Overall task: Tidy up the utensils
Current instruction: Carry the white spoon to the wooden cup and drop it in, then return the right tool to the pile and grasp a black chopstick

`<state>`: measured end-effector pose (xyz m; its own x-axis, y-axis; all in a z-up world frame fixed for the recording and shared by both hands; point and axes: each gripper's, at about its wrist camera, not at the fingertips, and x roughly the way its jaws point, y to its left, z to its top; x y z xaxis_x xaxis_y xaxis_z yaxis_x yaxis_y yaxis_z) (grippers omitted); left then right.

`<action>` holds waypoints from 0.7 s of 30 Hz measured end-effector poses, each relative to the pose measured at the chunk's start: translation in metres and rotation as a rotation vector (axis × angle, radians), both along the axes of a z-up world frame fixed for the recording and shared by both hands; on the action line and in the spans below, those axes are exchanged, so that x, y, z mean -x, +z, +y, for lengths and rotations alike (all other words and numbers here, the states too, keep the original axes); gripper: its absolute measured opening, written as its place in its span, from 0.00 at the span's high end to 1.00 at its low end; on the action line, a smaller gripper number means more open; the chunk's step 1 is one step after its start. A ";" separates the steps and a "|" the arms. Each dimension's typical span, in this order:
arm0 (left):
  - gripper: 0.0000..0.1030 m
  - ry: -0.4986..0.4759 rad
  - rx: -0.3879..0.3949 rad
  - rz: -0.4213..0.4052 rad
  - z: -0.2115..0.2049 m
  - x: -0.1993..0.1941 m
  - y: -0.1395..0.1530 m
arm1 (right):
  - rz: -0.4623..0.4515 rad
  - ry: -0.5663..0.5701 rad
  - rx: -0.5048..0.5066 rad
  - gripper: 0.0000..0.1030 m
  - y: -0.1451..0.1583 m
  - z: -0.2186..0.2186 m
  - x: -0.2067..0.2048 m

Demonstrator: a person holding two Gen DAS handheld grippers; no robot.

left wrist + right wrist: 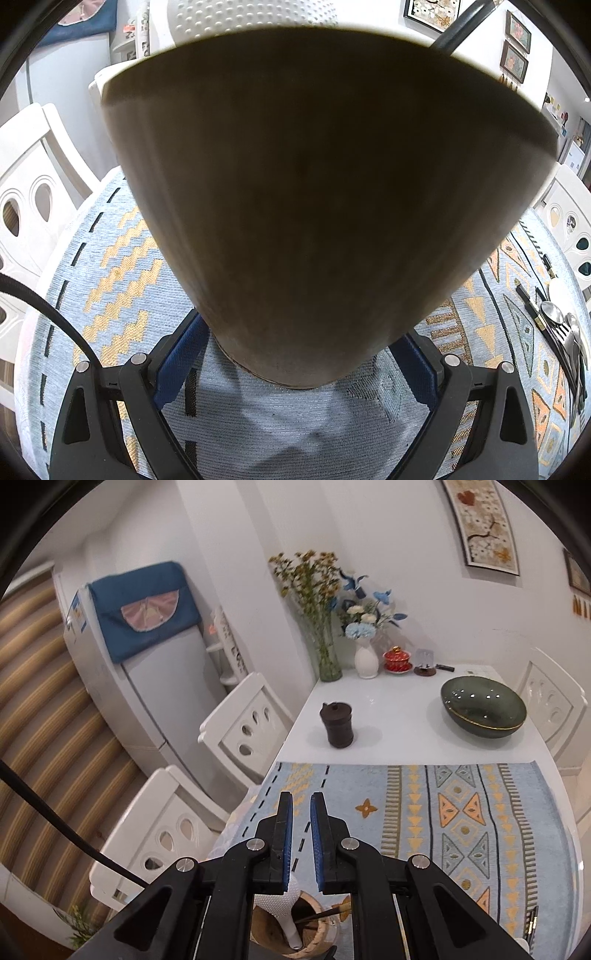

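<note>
A tapered wooden utensil holder (pixel 303 206) fills the left wrist view, and my left gripper (pixel 295 354) is shut on its lower part, blue pads pressed to both sides. The holder hangs just above the patterned mat (pixel 122 280). A white dimpled spoon (pixel 255 14) and a dark chopstick (pixel 458 26) stick out of its top. In the right wrist view the same holder (pixel 267 928) sits below my right gripper (pixel 301 801), with the white spoon (pixel 284 904) and chopsticks (pixel 321 915) inside. The right gripper is shut and holds nothing. Metal spoons and dark chopsticks (pixel 554 314) lie on the mat at the right.
Beyond the mat (pixel 461 812) the white table (pixel 399 734) carries a dark lidded jar (pixel 338 725), a green bowl (pixel 484 707), flower vases (pixel 328 657) and a red lidded cup (pixel 397 659). White chairs (pixel 243 720) stand along the left edge, a fridge (pixel 159 672) behind them.
</note>
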<state>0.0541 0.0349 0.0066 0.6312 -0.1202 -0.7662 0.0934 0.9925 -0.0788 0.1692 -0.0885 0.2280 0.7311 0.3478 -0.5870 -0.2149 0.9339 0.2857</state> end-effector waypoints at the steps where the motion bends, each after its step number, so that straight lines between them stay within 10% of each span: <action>1: 0.06 0.000 0.000 0.000 0.000 0.000 0.000 | -0.004 -0.010 -0.009 0.92 0.003 -0.005 0.002; 9: 0.06 0.000 0.001 0.001 0.000 0.000 0.000 | 0.006 -0.046 -0.012 0.88 0.018 -0.037 0.017; 13: 0.06 0.000 0.001 0.001 0.000 -0.001 0.000 | 0.007 -0.098 0.061 0.48 0.016 -0.067 0.034; 21: 0.06 0.001 0.000 0.001 0.000 -0.001 0.000 | 0.175 -0.254 0.077 0.48 -0.023 -0.147 0.053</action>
<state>0.0550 0.0346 0.0068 0.6305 -0.1201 -0.7669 0.0928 0.9925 -0.0792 0.1165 -0.2351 0.2052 0.6743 0.1170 -0.7291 0.0738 0.9717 0.2242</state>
